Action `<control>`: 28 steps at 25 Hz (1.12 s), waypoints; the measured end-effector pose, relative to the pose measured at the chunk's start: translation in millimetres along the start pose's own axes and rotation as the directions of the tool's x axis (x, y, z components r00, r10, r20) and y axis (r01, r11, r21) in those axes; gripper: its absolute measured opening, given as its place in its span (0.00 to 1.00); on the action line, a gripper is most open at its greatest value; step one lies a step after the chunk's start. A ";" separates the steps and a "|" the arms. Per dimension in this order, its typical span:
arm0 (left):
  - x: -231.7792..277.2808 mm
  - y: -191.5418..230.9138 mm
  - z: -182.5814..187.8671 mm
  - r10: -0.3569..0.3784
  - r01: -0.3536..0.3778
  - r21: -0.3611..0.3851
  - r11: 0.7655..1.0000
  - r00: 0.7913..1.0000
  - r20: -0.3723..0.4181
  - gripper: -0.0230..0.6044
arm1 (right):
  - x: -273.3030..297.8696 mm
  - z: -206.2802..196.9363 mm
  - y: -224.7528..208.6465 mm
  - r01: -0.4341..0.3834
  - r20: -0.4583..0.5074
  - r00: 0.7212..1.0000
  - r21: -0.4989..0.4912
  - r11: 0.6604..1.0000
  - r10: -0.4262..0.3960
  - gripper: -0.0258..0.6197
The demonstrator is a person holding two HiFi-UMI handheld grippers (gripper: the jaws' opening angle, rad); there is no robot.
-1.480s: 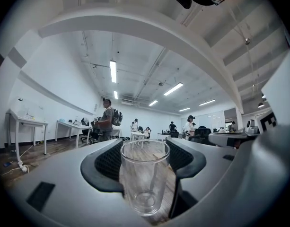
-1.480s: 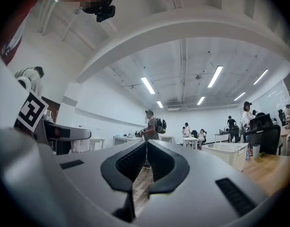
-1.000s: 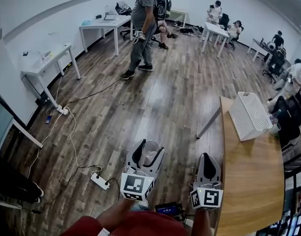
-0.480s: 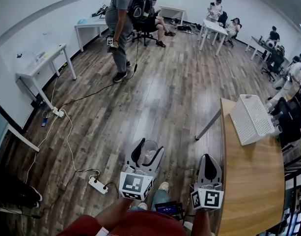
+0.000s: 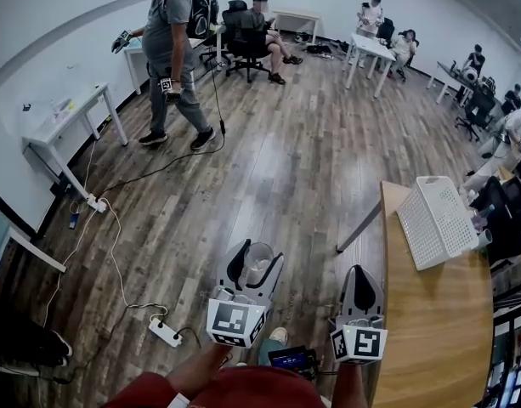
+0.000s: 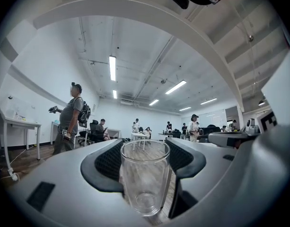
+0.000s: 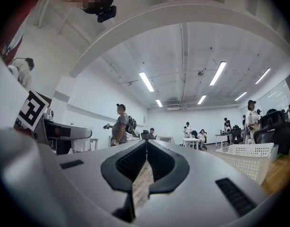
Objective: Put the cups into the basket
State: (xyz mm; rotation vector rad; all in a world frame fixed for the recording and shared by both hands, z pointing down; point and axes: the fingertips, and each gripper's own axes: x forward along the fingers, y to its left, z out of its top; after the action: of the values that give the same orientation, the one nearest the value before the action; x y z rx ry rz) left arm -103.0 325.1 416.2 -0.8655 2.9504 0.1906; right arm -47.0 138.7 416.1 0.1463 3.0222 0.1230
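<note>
My left gripper (image 5: 258, 260) is clamped on a clear glass cup (image 6: 145, 176). In the left gripper view the cup stands upright between the two dark jaw pads, one pad against each side of its wall. Its rim sits about level with the jaw tips and it is empty. In the head view the cup is held over the wood floor (image 5: 277, 168), to the left of the wooden table (image 5: 430, 321) and well apart from the basket (image 5: 436, 219).

My right gripper (image 5: 360, 280) is closed. In the right gripper view its jaw tips meet and nothing sits between them. It hovers just beside the table's near left edge.

The basket is white with a lattice wall. It stands on the far end of the table, near the table's left edge, and the right gripper view shows it upright with its mouth facing up.

On the floor to my left lies a white power strip (image 5: 168, 333), with a white cable (image 5: 116, 245) running off toward the wall. A person with a backpack (image 5: 171, 53) stands far across the room, beside a white desk (image 5: 60, 117). More people sit at desks along the far wall.
</note>
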 end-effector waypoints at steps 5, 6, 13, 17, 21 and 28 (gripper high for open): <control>36.9 -4.2 2.8 0.002 -0.002 -0.017 1.000 1.000 -0.001 0.50 | 28.3 -2.0 -26.5 -0.003 -0.006 1.000 0.007 1.000 0.003 0.06; 44.1 -4.5 2.3 0.000 0.000 -0.022 1.000 1.000 -0.001 0.50 | 33.6 -3.1 -31.9 -0.002 -0.008 1.000 0.008 1.000 0.002 0.06; 97.3 -14.3 0.0 -0.012 0.012 -0.028 1.000 1.000 0.002 0.50 | 66.4 -10.4 -75.4 0.010 -0.012 1.000 0.018 1.000 -0.010 0.06; 128.8 -24.1 -0.3 -0.015 0.016 -0.025 1.000 1.000 0.003 0.50 | 83.6 -15.4 -104.0 0.018 -0.012 1.000 0.027 0.999 -0.018 0.06; 157.0 -34.5 -1.8 -0.018 0.018 -0.025 1.000 1.000 0.002 0.50 | 97.6 -20.7 -131.7 0.025 -0.015 1.000 0.035 0.999 -0.025 0.06; 196.5 -49.5 1.3 -0.019 0.020 -0.018 1.000 1.000 0.014 0.50 | 113.0 -27.1 -167.1 0.031 -0.016 0.999 0.042 0.999 -0.030 0.06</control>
State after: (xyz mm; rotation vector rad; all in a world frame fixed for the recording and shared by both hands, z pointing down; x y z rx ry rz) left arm -241.3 179.0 391.6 -0.8911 2.9305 0.2221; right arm -177.2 -17.8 416.3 0.1031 3.0419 0.0576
